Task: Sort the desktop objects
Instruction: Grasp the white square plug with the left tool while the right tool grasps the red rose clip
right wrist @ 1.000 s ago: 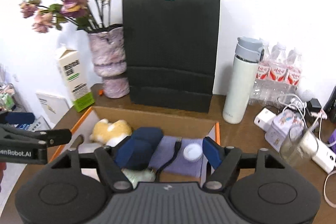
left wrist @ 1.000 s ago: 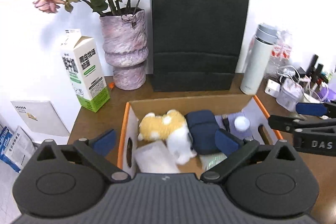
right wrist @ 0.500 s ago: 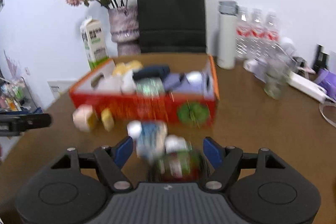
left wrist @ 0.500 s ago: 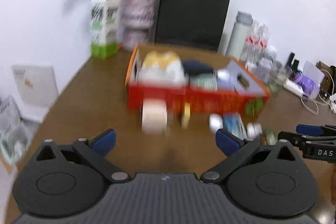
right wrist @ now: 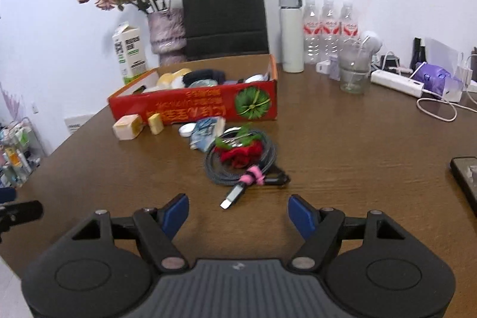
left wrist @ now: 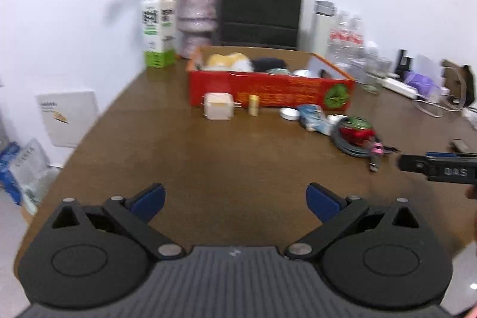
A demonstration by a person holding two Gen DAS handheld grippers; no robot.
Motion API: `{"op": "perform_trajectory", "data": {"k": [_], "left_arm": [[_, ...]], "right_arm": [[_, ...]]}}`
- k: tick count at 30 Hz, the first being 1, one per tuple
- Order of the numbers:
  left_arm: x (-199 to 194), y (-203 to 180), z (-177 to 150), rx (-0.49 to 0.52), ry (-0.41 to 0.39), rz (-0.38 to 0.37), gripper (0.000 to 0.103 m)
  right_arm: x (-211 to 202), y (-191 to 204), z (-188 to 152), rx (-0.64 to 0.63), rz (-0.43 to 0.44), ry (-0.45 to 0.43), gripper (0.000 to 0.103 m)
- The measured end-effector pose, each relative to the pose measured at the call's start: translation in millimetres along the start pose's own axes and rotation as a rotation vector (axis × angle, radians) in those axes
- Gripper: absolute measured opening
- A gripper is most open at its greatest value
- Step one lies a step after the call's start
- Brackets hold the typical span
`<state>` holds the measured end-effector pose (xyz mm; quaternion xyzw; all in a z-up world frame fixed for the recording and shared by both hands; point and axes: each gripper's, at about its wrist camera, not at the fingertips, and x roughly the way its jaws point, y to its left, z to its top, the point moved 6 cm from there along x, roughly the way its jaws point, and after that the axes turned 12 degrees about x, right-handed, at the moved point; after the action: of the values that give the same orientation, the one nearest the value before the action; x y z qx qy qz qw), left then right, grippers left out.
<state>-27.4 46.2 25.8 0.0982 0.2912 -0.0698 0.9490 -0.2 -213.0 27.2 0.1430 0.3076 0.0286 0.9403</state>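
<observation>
A red cardboard box point(left wrist: 268, 93) point(right wrist: 208, 105) sits mid-table, holding a plush toy, a dark pouch and other items. In front of it lie a cream cube point(left wrist: 217, 108) point(right wrist: 127, 126), a small yellow block point(left wrist: 253, 109) point(right wrist: 155, 123), a white round tin point(left wrist: 289, 113) point(right wrist: 187, 128), a blue packet point(left wrist: 313, 117) point(right wrist: 207, 129) and a coiled grey cable point(right wrist: 238, 166) point(left wrist: 354, 139) with a red artificial rose on it. My left gripper point(left wrist: 235, 200) is open over bare table near the front edge. My right gripper point(right wrist: 238, 212) is open, just short of the cable's plug.
Behind the box stand a milk carton point(left wrist: 157, 32), a vase of dried roses point(right wrist: 167, 35), a black paper bag point(right wrist: 223, 14), a white flask point(right wrist: 290, 32) and water bottles point(right wrist: 328, 29). A glass point(right wrist: 354, 73), power strip point(right wrist: 396, 82) and cords lie right. A dark phone point(right wrist: 466, 178) lies far right.
Both grippers have pulled back from above the box and sunk toward the table's near side. The loose items in front of the box have come into view. Jaws stayed open.
</observation>
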Motion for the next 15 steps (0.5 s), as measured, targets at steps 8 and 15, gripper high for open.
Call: {"op": "perform_trajectory", "data": {"k": [8, 15], "left_arm": [[53, 17, 24, -0.121, 0.039, -0.053, 0.101], [128, 18, 72, 0.143, -0.046, 0.046, 0.096]], "right_arm": [[21, 5, 10, -0.121, 0.002, -0.044, 0.072], [72, 19, 37, -0.191, 0.013, -0.058, 0.07]]}}
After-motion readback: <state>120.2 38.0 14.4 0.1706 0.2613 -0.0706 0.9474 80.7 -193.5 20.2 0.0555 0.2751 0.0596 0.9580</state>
